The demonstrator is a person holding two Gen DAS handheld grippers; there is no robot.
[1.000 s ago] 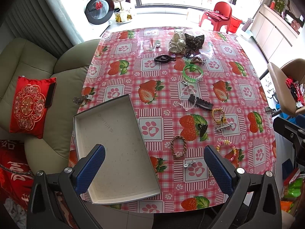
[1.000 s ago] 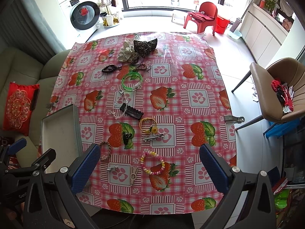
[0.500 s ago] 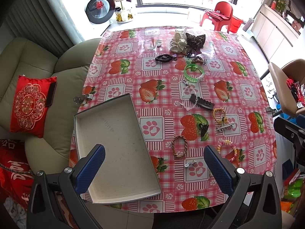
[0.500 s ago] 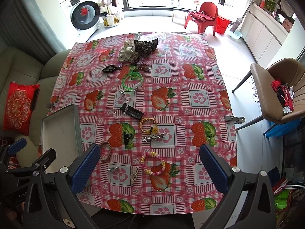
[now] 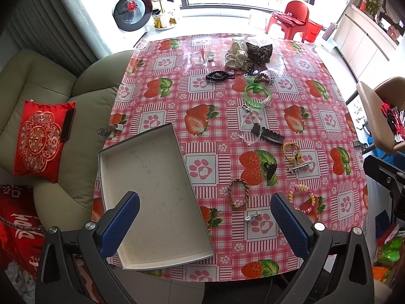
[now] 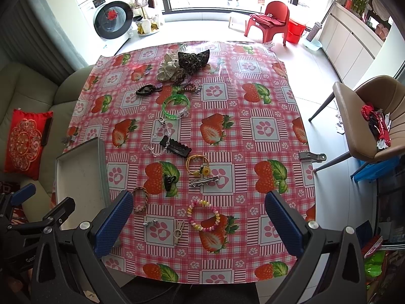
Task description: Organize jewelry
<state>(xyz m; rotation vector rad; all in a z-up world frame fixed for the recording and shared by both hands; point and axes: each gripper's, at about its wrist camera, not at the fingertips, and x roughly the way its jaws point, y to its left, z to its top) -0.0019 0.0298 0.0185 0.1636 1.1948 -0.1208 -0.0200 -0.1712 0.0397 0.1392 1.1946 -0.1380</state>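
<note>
Shallow white tray (image 5: 152, 202) lying bare on the bench's (image 5: 329, 131) left edge, jewelry strewn to its right, braided bracelet (image 5: 238, 192) nearest, green bangle (image 5: 255, 95) farther off, left hand-held gripper (image 5: 205, 220) and right hand-held gripper (image 6: 200, 223) both spread apart, holding nothing

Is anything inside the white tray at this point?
Nothing: the white tray shows only its bare speckled floor. The left gripper's finger covers one small near patch.

Tray (image 6: 78, 172) near corner hidden behind left gripper (image 6: 33, 202); small charm (image 6: 150, 221) indistinct.
</note>
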